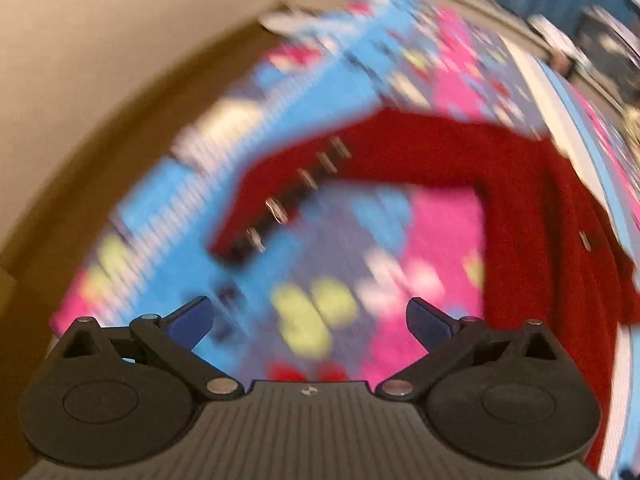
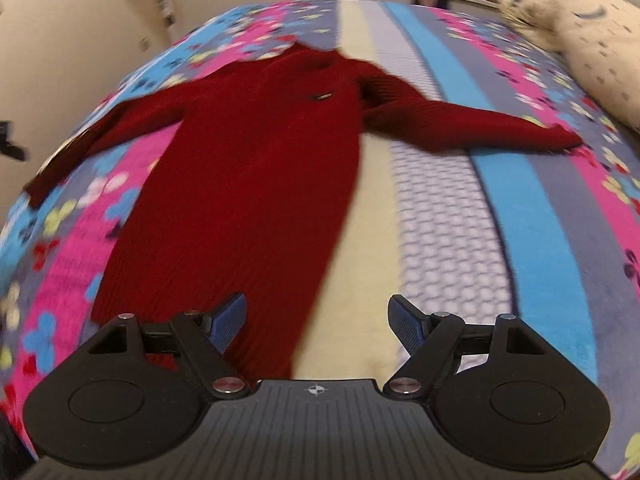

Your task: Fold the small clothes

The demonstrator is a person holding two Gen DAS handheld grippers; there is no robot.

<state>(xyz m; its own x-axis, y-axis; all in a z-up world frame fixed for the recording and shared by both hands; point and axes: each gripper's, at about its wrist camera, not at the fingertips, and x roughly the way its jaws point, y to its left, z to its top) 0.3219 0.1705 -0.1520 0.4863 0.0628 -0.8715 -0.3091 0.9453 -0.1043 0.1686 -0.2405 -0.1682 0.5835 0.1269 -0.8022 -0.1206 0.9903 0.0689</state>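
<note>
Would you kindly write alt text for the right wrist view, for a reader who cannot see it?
A dark red knit garment lies flat, sleeves spread, on a bright floral striped bedspread. The open right gripper hovers at its near hem, holding nothing. A cream pillow sits at far right.

Bed with striped floral blanket, red knit dress spread flat, beige pillow at 1 corner.
</note>
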